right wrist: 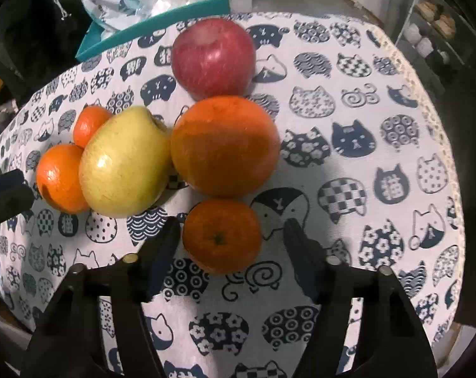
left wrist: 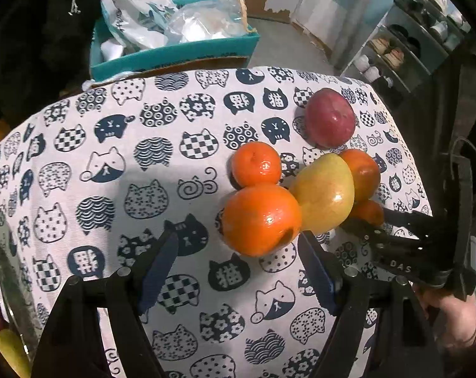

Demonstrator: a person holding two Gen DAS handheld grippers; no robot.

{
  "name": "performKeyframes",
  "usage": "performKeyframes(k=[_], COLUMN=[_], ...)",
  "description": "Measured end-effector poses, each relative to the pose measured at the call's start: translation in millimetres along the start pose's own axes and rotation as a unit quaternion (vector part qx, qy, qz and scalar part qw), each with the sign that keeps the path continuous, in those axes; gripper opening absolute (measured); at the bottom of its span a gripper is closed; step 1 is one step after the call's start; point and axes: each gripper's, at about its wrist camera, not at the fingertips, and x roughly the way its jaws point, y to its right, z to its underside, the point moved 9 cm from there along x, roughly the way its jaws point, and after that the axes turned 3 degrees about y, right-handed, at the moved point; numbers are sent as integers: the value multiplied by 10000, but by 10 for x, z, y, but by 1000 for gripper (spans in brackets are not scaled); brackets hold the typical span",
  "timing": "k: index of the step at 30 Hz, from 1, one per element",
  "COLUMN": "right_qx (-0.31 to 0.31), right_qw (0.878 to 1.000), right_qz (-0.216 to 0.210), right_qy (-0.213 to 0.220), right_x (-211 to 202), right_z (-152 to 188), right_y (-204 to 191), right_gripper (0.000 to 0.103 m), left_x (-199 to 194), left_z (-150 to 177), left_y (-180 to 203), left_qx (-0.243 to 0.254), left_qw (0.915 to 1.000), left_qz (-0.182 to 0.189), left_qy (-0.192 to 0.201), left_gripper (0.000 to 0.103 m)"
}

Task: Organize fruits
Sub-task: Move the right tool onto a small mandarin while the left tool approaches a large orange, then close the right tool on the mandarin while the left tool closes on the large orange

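Orange and yellow fruit bunched on cat-print tablecloth (right wrist: 380, 119), both grippers empty, fingers apart.

Left wrist view: left gripper (left wrist: 238, 245) spread wide, nothing between the fingers, big orange (left wrist: 261, 219) at 12 o'clock just off the tips. Yellow apple (left wrist: 324, 193) touches that orange at its 2 o'clock; small mandarin (left wrist: 256, 163) sits behind at 12; red apple (left wrist: 330, 118) further back, apart from the cluster. Clear container (left wrist: 4, 283) at frame 8 o'clock, contents blurred.
Right wrist view: right gripper (right wrist: 233, 236) spread, mandarin with stem mark (right wrist: 222, 236) sits between the fingertips, contact can't be told. Large orange (right wrist: 225, 145) right behind it at 12, yellow apple at 10. Teal box (right wrist: 162, 22) with plastic bags at 11 beyond table edge.
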Motion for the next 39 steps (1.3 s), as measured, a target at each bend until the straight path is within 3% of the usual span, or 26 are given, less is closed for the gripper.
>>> performKeyframes(k=[4, 15, 30, 32, 33, 39], right_qx=[-113, 38, 32, 16, -2, -50], right_qw=[9999, 9997, 9996, 9996, 9996, 9994], right_qz=[-85, -107, -106, -110, -104, -93], right_qy=[37, 225, 248, 255, 262, 328], right_x=[30, -183, -199, -203, -210, -256], right_z=[-13, -35, -67, -68, -68, -78], right_y=[-69, 4, -11, -22, -23, -50], right_gripper=[47, 46, 46, 46, 46, 46], left_x=[88, 374, 493, 478, 455, 412], left_z=[-2, 75, 47, 46, 42, 57], left_y=[51, 148, 99, 89, 105, 149], left_qx=[93, 310, 65, 48, 68, 339], left_qw=[9999, 9990, 9989, 9987, 9983, 9990], left_qz=[55, 192, 373, 451, 547, 282], left_qy=[-48, -261, -269, -243, -204, -123], left_gripper=[80, 80, 80, 76, 66, 64])
